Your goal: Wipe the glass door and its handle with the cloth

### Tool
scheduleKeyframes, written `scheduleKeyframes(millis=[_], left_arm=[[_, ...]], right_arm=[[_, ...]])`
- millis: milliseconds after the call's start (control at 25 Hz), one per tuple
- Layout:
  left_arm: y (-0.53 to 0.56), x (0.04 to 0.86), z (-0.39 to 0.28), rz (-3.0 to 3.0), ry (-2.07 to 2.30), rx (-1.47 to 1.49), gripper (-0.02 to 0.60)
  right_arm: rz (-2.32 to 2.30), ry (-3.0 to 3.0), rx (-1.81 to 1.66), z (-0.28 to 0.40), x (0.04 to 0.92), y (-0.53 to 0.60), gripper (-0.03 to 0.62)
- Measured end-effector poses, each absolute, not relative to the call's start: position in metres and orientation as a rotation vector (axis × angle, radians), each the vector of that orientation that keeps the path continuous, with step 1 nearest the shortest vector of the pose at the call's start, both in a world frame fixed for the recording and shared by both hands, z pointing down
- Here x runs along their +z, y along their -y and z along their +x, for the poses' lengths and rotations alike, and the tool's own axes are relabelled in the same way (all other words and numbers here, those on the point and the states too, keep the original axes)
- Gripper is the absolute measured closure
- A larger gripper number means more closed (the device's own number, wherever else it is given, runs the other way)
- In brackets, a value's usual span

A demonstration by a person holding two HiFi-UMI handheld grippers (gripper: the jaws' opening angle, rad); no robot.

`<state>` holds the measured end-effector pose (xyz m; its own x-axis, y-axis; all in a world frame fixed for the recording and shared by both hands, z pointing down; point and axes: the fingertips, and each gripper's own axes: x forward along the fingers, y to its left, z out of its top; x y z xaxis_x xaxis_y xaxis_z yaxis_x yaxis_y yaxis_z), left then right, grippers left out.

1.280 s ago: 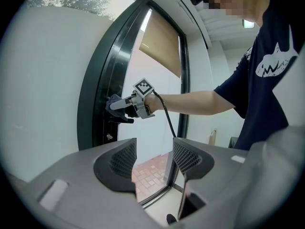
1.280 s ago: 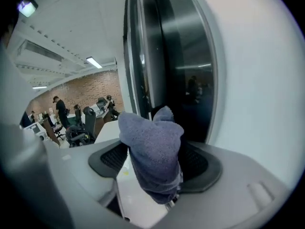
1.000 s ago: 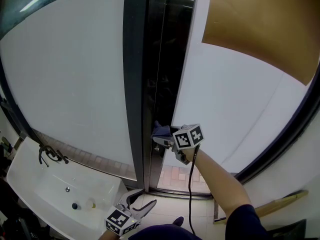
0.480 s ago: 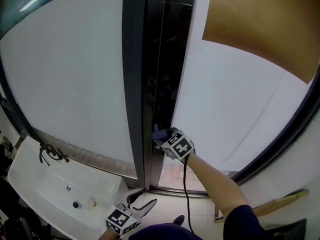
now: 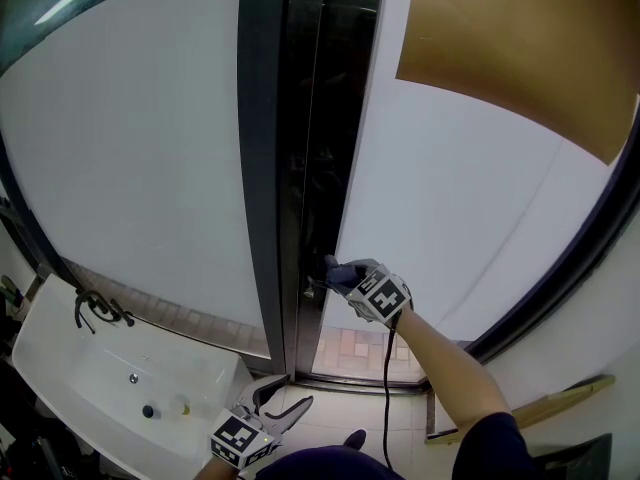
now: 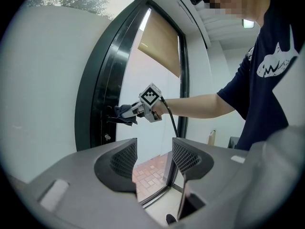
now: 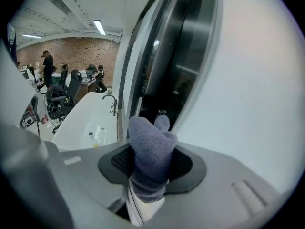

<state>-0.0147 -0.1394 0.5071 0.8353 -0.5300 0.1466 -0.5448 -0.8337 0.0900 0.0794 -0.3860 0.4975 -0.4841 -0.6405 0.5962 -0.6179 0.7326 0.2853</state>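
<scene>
Overhead, the head view has the right gripper [image 5: 333,272] stretched out to the dark door frame [image 5: 262,168], its jaws clenched on a bluish-grey cloth [image 5: 345,268]. The cloth is right at the small metal handle [image 5: 311,291] on the frame's edge, beside the frosted glass door [image 5: 470,208]. Whether it touches the handle is not clear from this angle. The left gripper [image 5: 284,401] hangs low by the person's body, just right of a white sink [image 5: 70,368] with a dark tap [image 5: 97,309].

In the left gripper view, its own jaws stand apart with nothing between them. Beyond them, the cloth in the right gripper appears to rest on the handle.

In the right gripper view, the cloth is bunched upright and pinched firmly between the two pads. Its tip points at the dark gap of the frame, with the glass to the right and the sink to the left.
</scene>
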Motion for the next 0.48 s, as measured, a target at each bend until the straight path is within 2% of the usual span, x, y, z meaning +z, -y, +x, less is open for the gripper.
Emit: scheduleKeyframes(millis=[360,480], left_arm=[[0.141,0.504,-0.009,2.901,0.82,0.161,0.354],[0.141,0.504,-0.013,2.894,0.825,0.162,0.354]], right_arm=[[1.011,2.163,0.081,0.137,0.503,0.379,0.436],[1.047,2.202,0.232,0.139,0.495,0.38,0.436]])
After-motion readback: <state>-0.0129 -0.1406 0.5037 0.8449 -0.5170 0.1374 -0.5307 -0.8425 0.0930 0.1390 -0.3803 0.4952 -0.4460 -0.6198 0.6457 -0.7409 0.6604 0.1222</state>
